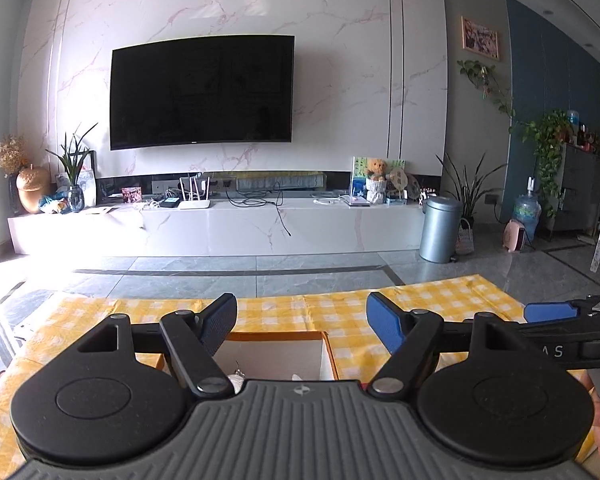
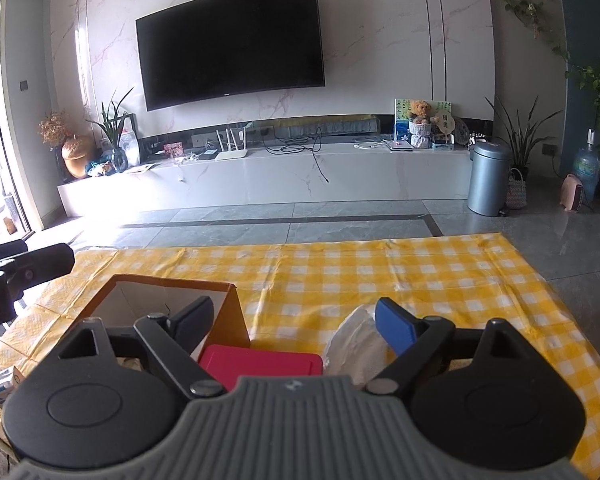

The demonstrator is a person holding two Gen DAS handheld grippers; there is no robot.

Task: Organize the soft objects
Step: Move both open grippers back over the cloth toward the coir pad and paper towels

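Seemingly midway: one soft item lies outside our box.
From the left wrist, our left gripper [image 1: 302,314] gapes empty above the orange-rimmed cardboard box [image 1: 327,350]; its contents are mostly hidden. From the right wrist, our right gripper [image 2: 294,320] is spread wide, empty, the crumpled white soft bundle [image 2: 358,346] beside its blue finger, a flat red lidded case [image 2: 260,362] crowding the box.

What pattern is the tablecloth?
Yellow and white check; the tablecloth shows best in the right wrist view.
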